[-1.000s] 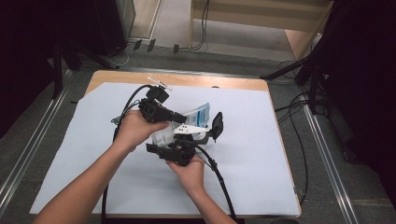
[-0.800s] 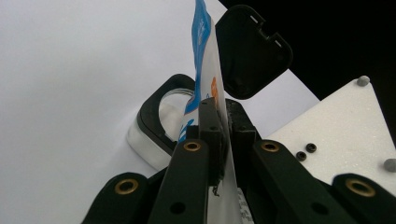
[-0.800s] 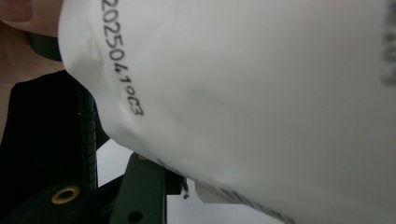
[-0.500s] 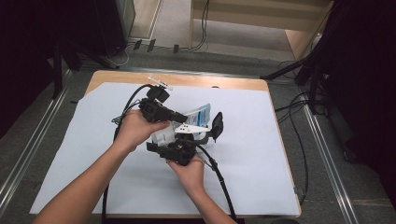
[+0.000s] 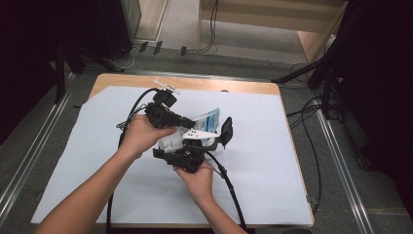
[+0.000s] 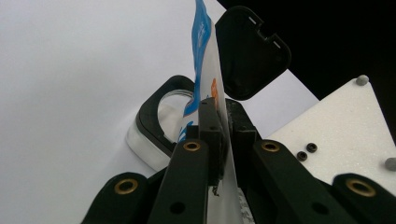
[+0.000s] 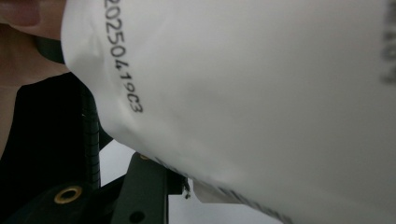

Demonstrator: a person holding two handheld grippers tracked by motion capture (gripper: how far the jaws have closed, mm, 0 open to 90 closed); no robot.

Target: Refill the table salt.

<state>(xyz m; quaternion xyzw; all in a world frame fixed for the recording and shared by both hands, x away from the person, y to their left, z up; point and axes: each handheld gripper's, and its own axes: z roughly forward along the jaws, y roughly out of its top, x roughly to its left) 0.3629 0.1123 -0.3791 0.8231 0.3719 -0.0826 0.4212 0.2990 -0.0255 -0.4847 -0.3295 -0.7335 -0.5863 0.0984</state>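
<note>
My left gripper [image 5: 191,122] is shut on a white and blue pouch [image 5: 208,118] and holds it edge-on above a clear container [image 5: 210,143] with a black rim. In the left gripper view the pads [image 6: 211,126] pinch the pouch [image 6: 203,42] just over the container's rim [image 6: 150,116]. The black lid [image 6: 252,51] stands open behind. My right gripper [image 5: 200,142] reaches the container from the near side and appears to grip it; its plate and the pouch cover the jaws. The pouch's printed back [image 7: 257,93] hangs close before the right gripper's camera.
A white sheet [image 5: 272,161] covers most of the wooden table [image 5: 214,85]. Black cables [image 5: 229,180] trail from both grippers over the sheet. A small clear strip [image 5: 166,87] lies at the table's far edge. Metal rails and dark stands flank the table.
</note>
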